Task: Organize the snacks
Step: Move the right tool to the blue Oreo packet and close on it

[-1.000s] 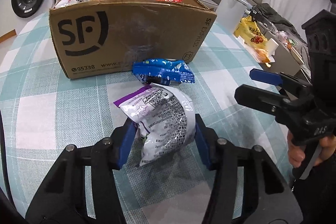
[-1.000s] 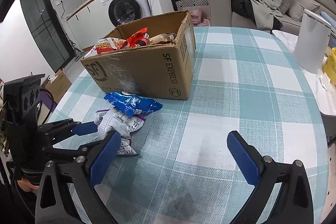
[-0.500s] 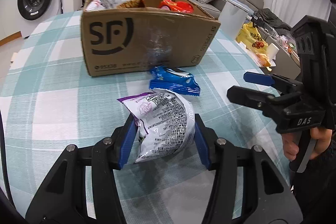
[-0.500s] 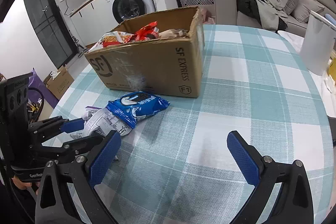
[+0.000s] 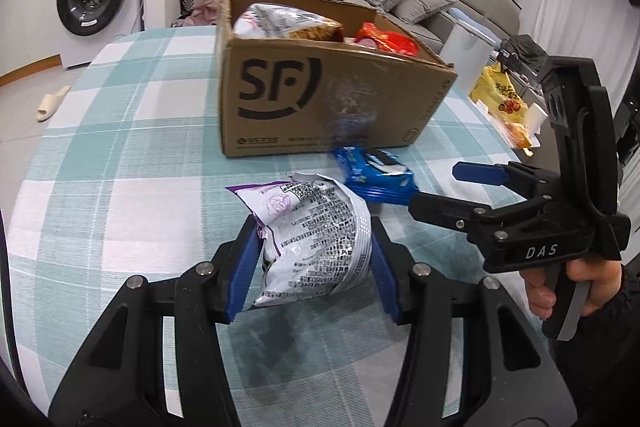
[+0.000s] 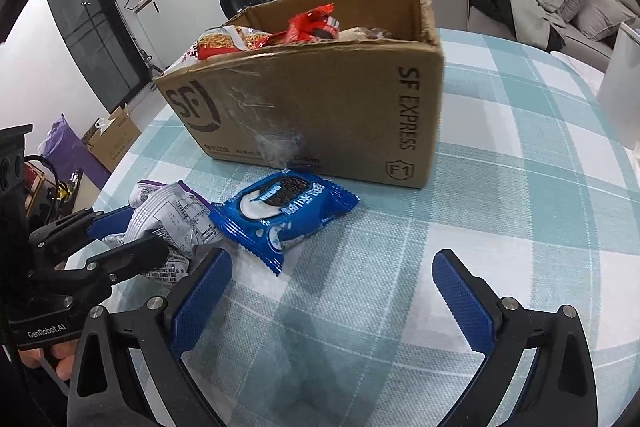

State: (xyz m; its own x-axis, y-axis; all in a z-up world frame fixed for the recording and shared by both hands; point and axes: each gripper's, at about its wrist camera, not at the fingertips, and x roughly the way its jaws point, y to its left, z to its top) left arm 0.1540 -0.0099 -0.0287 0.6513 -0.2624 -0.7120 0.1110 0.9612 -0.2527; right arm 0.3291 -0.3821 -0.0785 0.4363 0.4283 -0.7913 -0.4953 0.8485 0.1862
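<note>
A round table (image 6: pixel 500 155) under a teal-and-white checked cloth carried everything. Toward its far edge stood an open SF Express cardboard box (image 5: pixel 320 99), already holding a noodle packet (image 5: pixel 280 23) and a red snack pack (image 5: pixel 386 41). Just in front of the box's near wall lay a blue Oreo packet (image 6: pixel 286 213), flat on the cloth and untouched. Nearer the front edge, the left gripper (image 5: pixel 316 263) was pinching a silver-and-purple snack bag (image 5: pixel 316 227) across its lower half, both blue pads pressed into the crinkled foil, the bag clear of the cloth. The right gripper (image 6: pixel 332 291) hung spread wide with nothing between its pads, aimed at the cloth just short of the Oreo packet.

The step in hand looked like carrying the bag to the box. To do it well, the grip should stay firm, since foil slips; the bag should rise above the box's near wall before crossing it, and be let go only over a gap among the packs inside
</note>
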